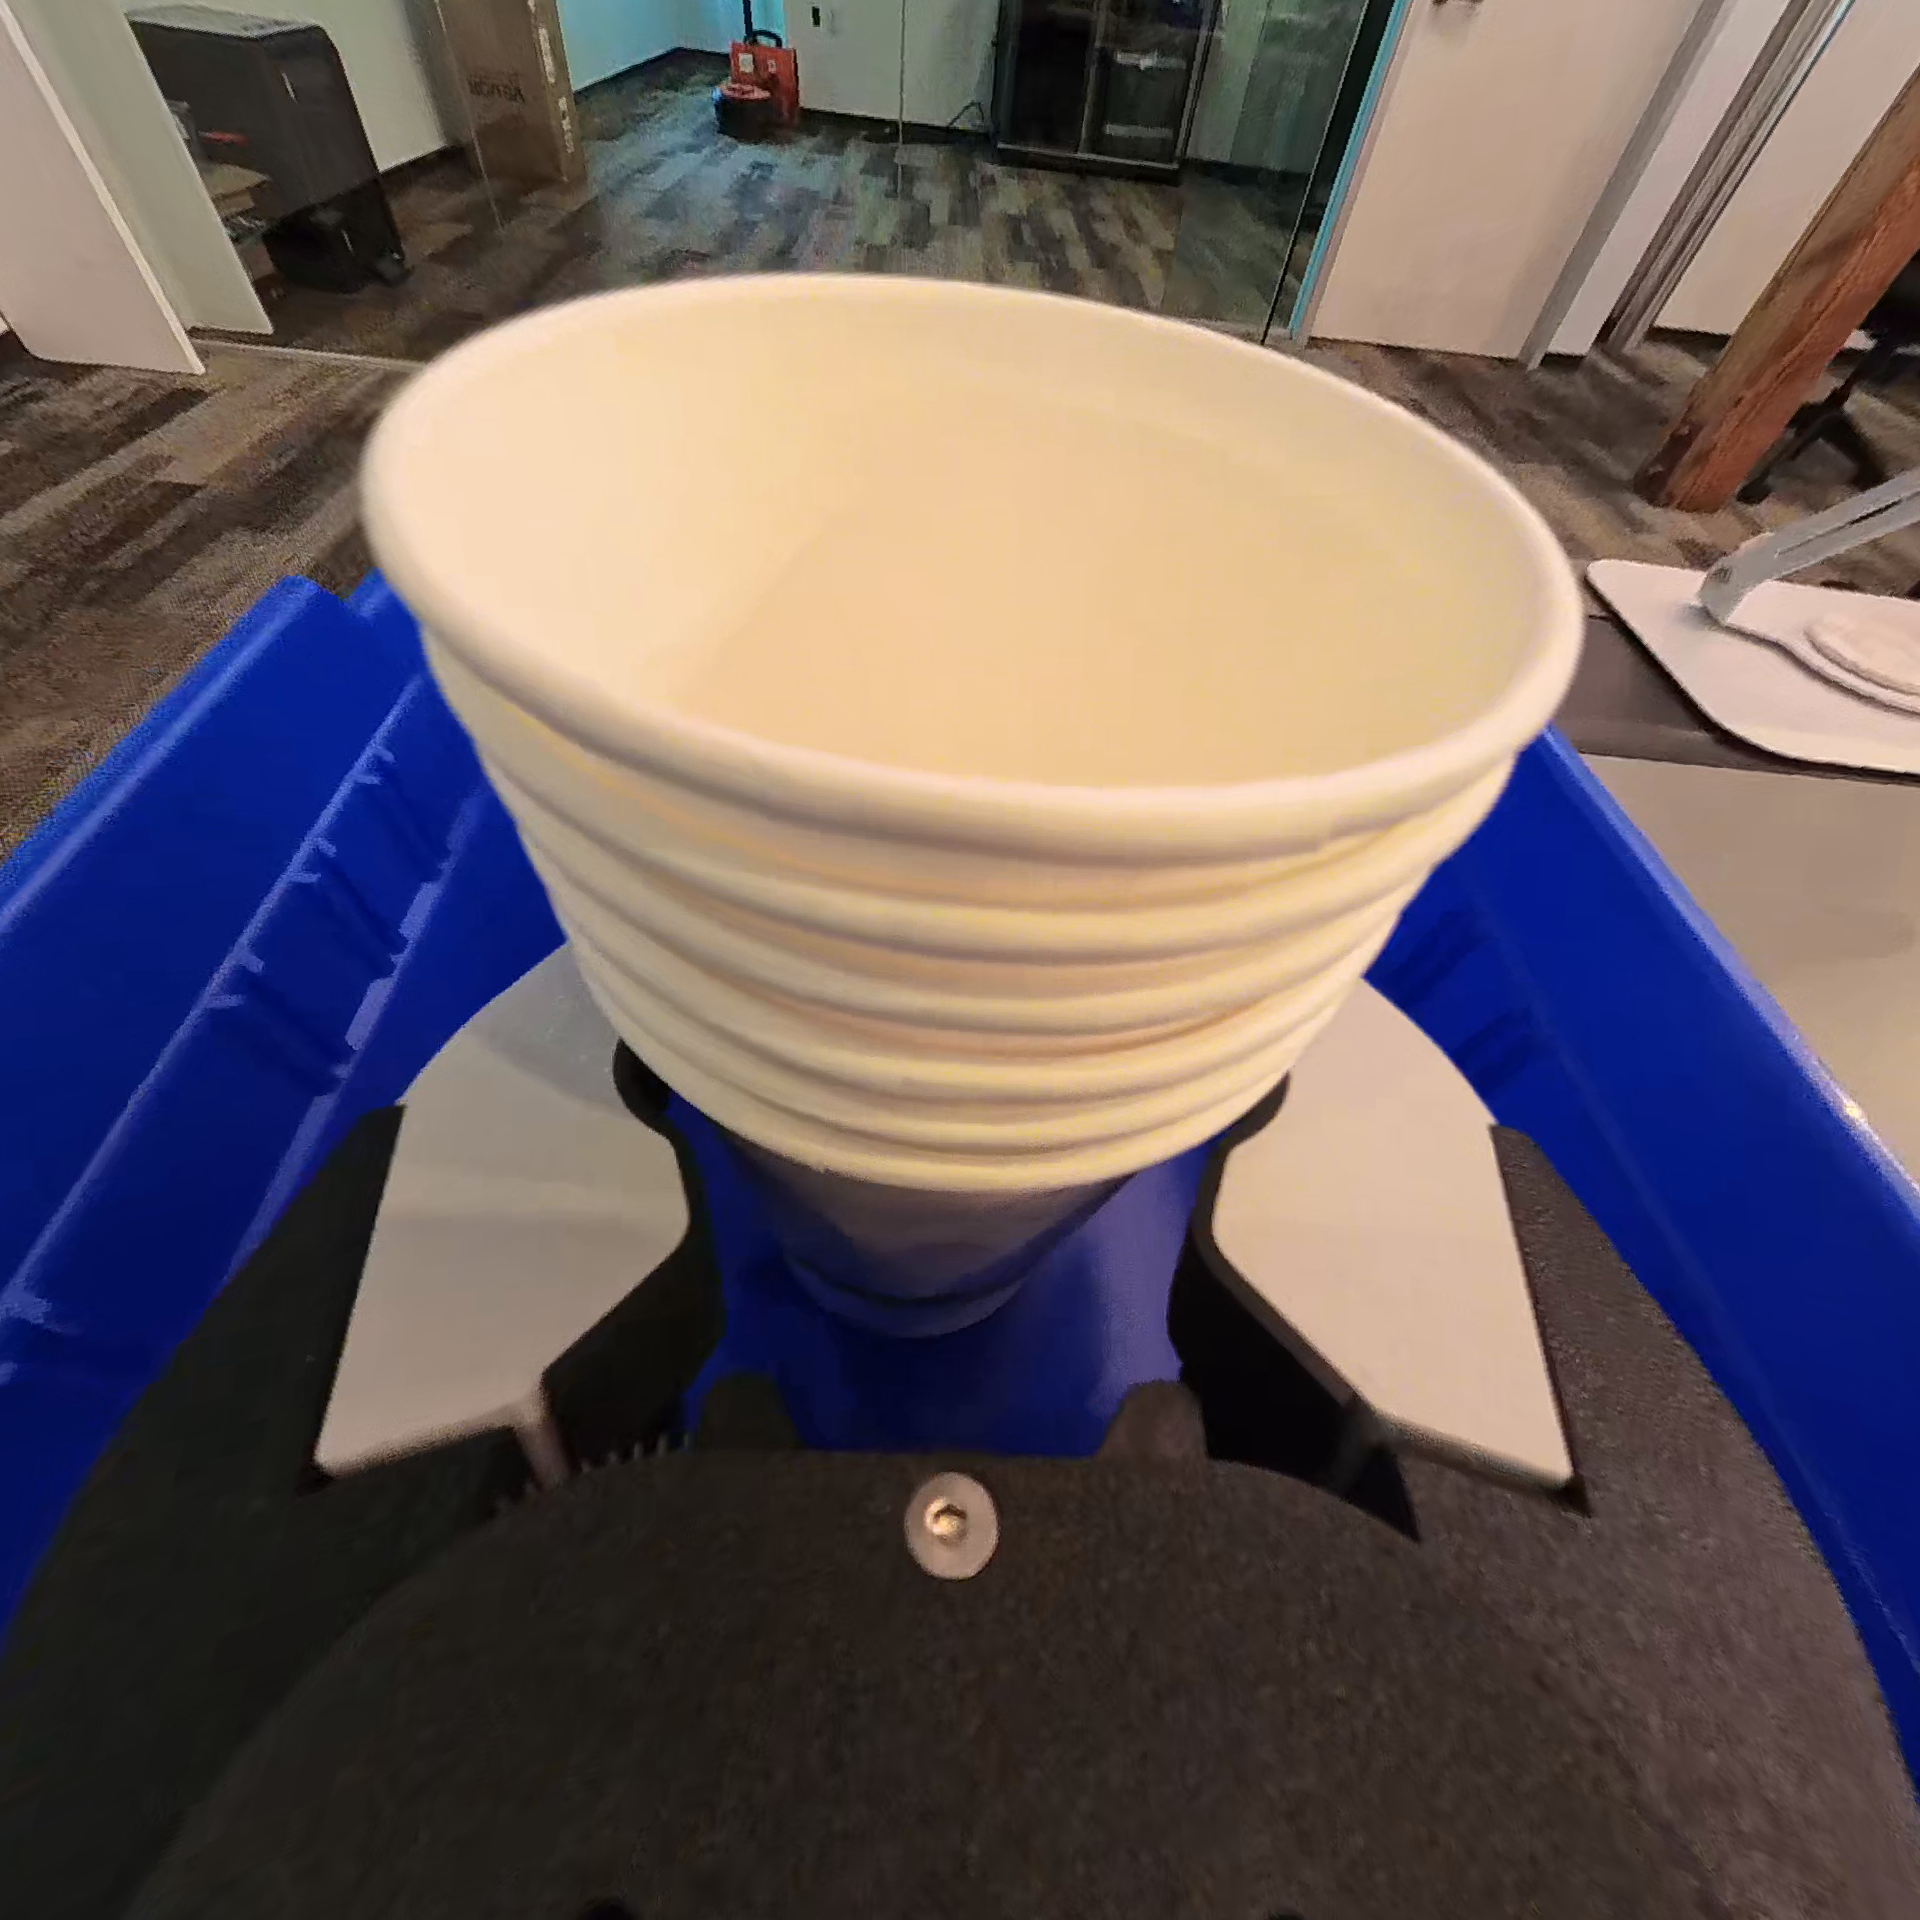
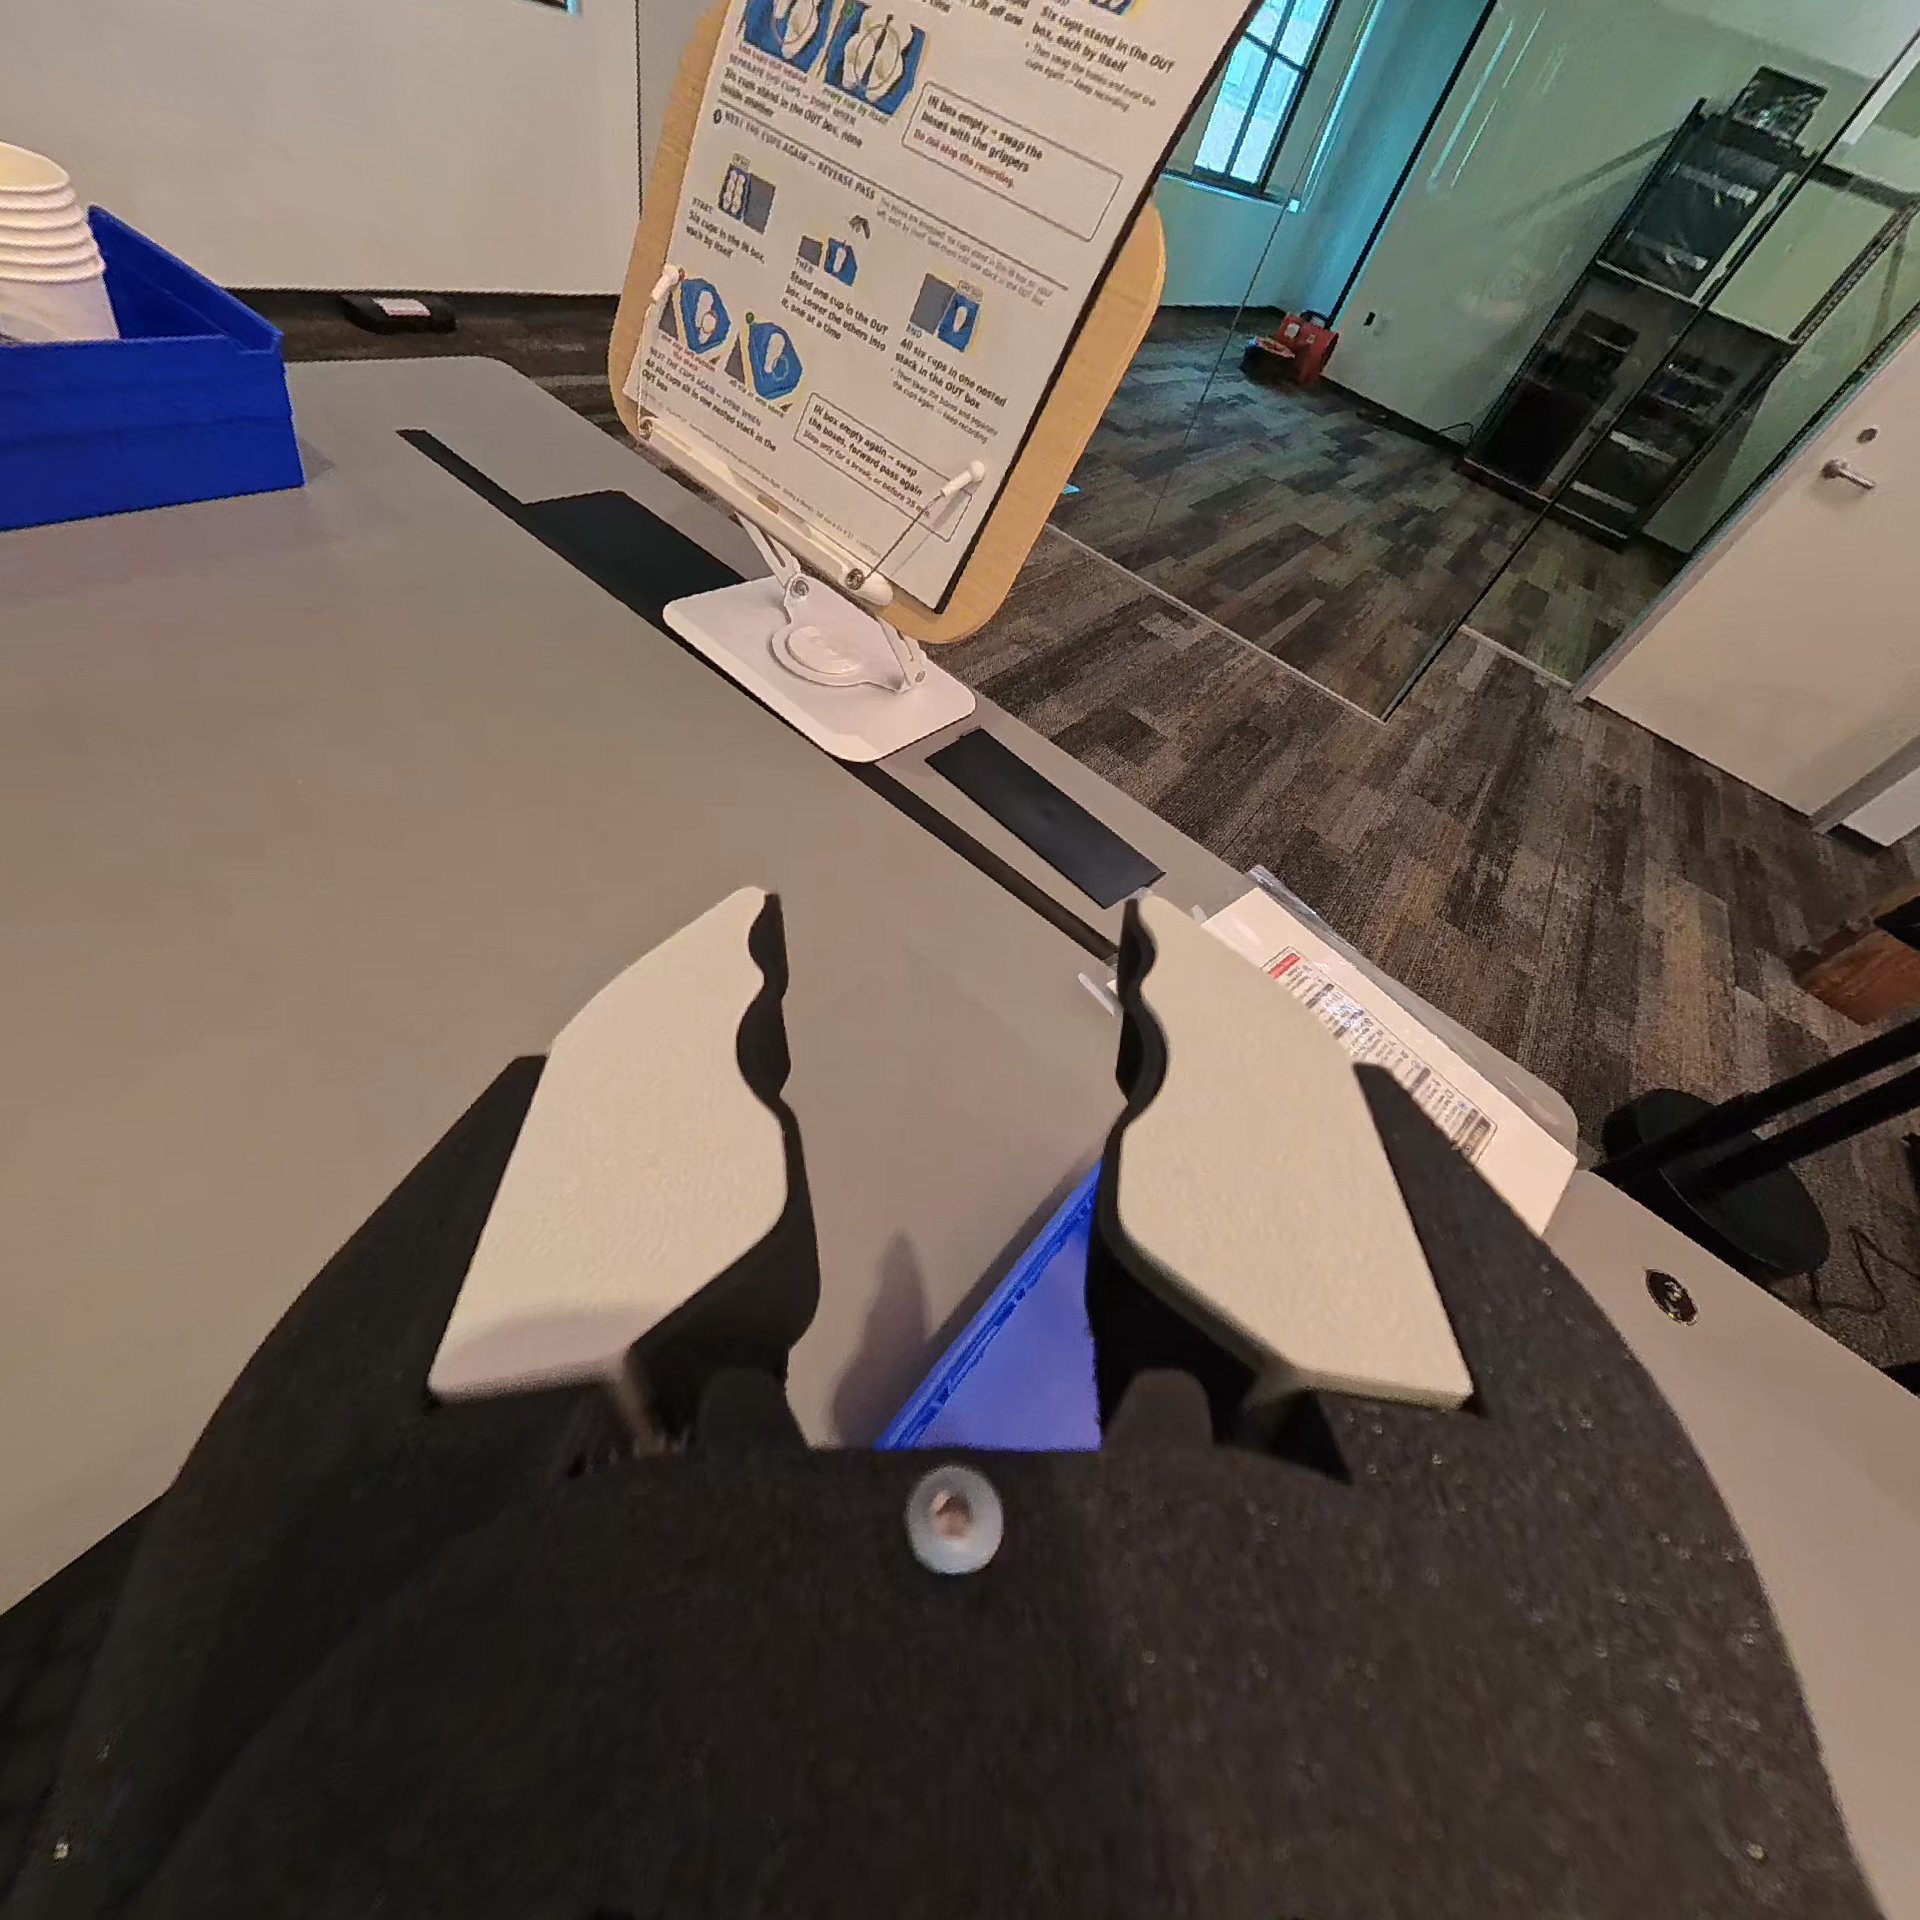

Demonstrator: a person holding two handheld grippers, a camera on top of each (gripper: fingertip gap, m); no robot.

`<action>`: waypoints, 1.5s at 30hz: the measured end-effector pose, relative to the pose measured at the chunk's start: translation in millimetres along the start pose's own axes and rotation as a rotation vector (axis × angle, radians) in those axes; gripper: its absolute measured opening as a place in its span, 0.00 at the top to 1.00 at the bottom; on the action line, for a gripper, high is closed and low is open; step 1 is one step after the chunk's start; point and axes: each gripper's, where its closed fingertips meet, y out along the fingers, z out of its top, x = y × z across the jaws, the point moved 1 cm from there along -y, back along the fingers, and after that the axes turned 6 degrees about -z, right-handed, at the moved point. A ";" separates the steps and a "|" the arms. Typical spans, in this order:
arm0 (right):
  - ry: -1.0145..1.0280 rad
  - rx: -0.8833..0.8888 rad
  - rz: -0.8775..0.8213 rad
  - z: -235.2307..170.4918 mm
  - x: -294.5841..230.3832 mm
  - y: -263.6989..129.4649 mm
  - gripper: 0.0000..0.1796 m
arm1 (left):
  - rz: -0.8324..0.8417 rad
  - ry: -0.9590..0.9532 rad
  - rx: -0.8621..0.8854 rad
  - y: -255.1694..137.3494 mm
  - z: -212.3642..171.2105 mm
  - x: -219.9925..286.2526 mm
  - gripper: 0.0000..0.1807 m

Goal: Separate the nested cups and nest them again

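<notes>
Standing upright, cup stack (image 1: 966, 790), mouths up

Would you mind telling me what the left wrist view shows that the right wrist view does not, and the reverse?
Only the left wrist view shows the left claw around the lower part of the stack of nested cups, seen from close up, inside the blue bin.

Only the right wrist view shows the right claw, open and empty over the grey table, the instruction sheet on its white stand, and a second blue bin's corner below the fingers.

Both show the cup stack, the blue bin and the stand's base.
</notes>
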 end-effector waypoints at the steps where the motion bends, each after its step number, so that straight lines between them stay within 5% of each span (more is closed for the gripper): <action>1: -0.004 -0.005 0.001 -1.1 -1.0 0.3 0.66 | -0.002 0.002 0.002 0.3 0.3 -0.7 0.40; 11: -0.028 -0.055 0.029 -10.1 -10.9 12.1 0.67 | -0.060 -0.014 -0.014 -3.9 1.4 1.7 0.42; 25: 0.002 -0.064 0.199 -25.7 -59.9 63.5 0.68 | -0.210 0.054 0.067 -54.8 60.6 33.3 0.43; 29: 0.042 0.004 0.354 -2.9 -111.6 85.5 0.69 | -0.374 0.148 0.126 -75.6 92.2 99.3 0.43; 37: 0.185 0.254 0.846 83.4 -261.3 128.0 0.65 | -0.879 0.225 0.210 -113.6 125.2 307.1 0.43; 45: 0.235 0.321 0.963 97.7 -327.8 161.0 0.53 | -1.193 0.168 0.203 -137.8 121.7 422.3 0.43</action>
